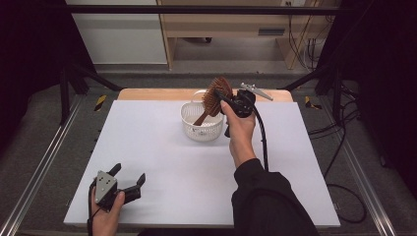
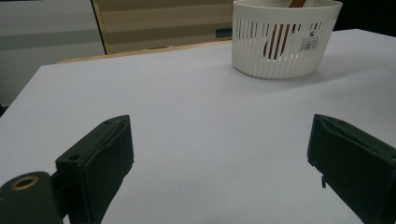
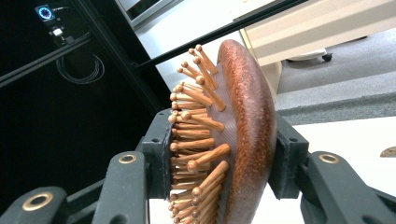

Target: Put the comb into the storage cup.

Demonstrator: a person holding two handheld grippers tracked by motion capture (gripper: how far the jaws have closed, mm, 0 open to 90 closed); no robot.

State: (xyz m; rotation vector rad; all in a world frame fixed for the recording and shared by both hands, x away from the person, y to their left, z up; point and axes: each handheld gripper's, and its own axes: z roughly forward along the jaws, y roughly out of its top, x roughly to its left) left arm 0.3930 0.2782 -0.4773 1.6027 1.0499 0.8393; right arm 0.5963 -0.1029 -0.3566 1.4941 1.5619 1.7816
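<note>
A brown wooden hairbrush (image 1: 216, 96) with wooden pins stands with its handle down inside a white slotted basket (image 1: 194, 129) at the far middle of the white table. My right gripper (image 1: 223, 101) is shut on the brush head above the basket. In the right gripper view the jaws press the brush (image 3: 238, 130) from the pin side and from its back. My left gripper (image 1: 129, 178) rests at the near left corner of the table, open with nothing between its fingers (image 2: 100, 163). In the left gripper view the basket (image 2: 285, 51) stands far ahead, with the brush handle (image 2: 275, 42) seen through its slots.
The white table top (image 1: 162, 162) spreads between the two hands. A wooden strip (image 1: 147, 93) runs along its far edge. Black cables (image 1: 339, 162) lie on the floor at the right. Metal rails (image 1: 39, 167) flank the table.
</note>
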